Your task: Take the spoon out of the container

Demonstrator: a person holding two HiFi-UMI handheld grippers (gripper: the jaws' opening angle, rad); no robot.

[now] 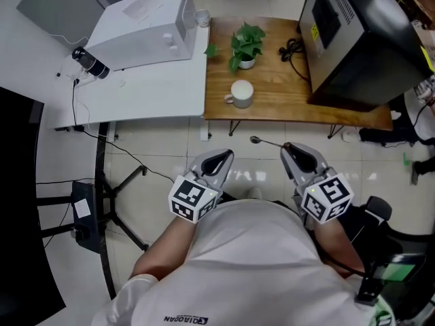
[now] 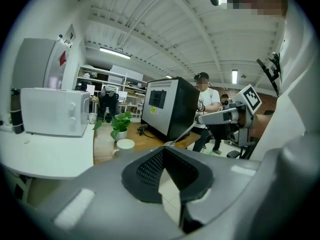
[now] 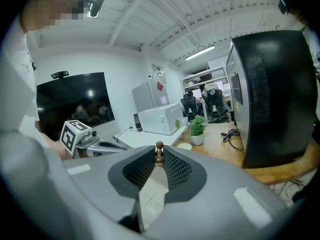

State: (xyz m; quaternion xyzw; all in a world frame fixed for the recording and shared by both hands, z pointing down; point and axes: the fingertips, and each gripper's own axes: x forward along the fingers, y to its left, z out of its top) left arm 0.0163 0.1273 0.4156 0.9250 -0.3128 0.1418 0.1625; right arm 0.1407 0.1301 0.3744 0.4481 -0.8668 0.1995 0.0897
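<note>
From the head view I saw the large black box-shaped appliance [image 1: 353, 39] standing at the right end of the wooden tabletop [image 1: 272, 107], which butted against a white tabletop [image 1: 156, 94] carrying a white microwave [image 1: 146, 26]. Nearer to me, over the pale tiled floor [image 1: 163, 148] and clear of both tabletops, I held the two tools side by side. My left tool [image 2: 164, 148] had its jaws drawn together with nothing between them. My right tool [image 3: 159, 153] was clamped on the handle of the spoon [image 1: 257, 140]. On the wooden tabletop stood a potted plant [image 1: 246, 46] and, just in front of it, the white mug [image 1: 241, 92]. A black cable [image 1: 292, 48] lay coiled beside the appliance. The spoon was out of the mug and well apart from it. In the right gripper view its brown knobbed end stuck out from between the pads at the jaw tips. In the head view its thin shaft ran out to my left, ending in the metal bowl above the floor.
</note>
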